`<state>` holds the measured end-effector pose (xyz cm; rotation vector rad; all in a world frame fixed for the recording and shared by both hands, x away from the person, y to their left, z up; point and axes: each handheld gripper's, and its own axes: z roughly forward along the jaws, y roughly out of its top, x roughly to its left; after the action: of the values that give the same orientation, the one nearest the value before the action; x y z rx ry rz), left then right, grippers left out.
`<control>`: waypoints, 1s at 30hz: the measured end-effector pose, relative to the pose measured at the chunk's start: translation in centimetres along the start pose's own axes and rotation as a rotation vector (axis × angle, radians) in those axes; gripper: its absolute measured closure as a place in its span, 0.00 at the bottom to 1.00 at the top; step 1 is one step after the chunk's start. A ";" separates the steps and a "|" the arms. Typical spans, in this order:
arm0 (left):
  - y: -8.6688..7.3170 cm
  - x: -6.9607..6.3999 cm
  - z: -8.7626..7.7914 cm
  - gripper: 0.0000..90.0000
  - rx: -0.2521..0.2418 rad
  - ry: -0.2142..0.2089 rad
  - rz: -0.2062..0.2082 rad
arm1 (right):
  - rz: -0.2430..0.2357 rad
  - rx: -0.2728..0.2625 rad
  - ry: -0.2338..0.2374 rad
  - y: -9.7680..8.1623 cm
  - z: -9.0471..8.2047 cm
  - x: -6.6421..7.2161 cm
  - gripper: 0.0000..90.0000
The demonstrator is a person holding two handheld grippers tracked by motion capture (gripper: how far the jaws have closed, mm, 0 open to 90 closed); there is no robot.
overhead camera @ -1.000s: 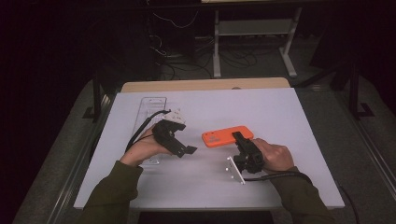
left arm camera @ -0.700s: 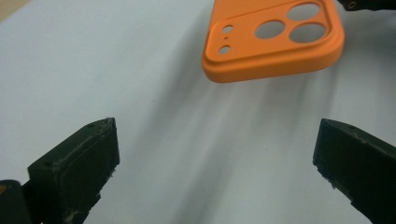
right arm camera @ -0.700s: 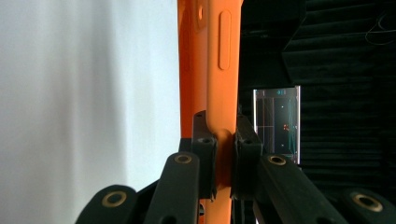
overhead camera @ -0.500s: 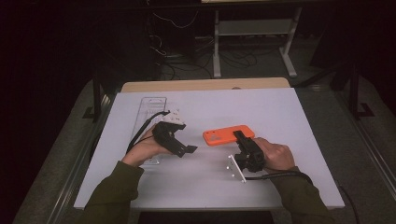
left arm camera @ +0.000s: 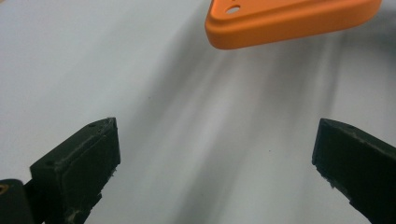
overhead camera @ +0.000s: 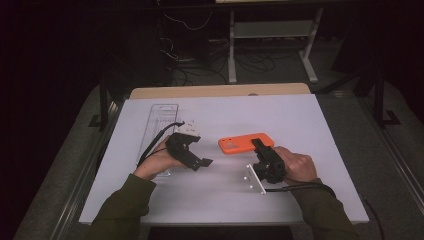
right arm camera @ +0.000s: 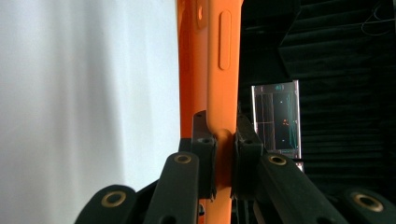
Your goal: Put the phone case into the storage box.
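An orange phone case (overhead camera: 239,144) lies tilted near the middle of the white board (overhead camera: 300,120). My right gripper (overhead camera: 261,147) is shut on the case's near right end. In the right gripper view its two black pads clamp the orange phone case (right arm camera: 219,70) by its thin edge, and the right gripper (right arm camera: 223,149) holds it upright in the picture. My left gripper (overhead camera: 206,162) hovers just left of the case with its jaws wide apart. In the left gripper view the left gripper (left arm camera: 215,154) has only bare board between its fingers (left arm camera: 79,163), and the orange phone case (left arm camera: 289,21) sits ahead at the top.
A clear plastic tray (overhead camera: 161,117) lies at the board's back left, behind my left hand. A wooden table edge (overhead camera: 220,91) runs along the far side. A metal shelf frame (overhead camera: 270,35) and cables stand on the dark floor beyond.
The left gripper has edged slightly to the right, toward the orange case. The right gripper and the case have kept still.
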<state>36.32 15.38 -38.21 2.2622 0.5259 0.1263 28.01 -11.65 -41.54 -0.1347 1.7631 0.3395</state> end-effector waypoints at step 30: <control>-0.4 0.2 0.4 0.00 0.002 -0.002 0.008 | 0.127 0.017 -0.008 -0.5 0.0 -0.5 0.90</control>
<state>36.44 15.43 -38.76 2.2660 0.5161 0.1279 28.26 -12.20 -41.11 -0.0086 1.7704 0.4163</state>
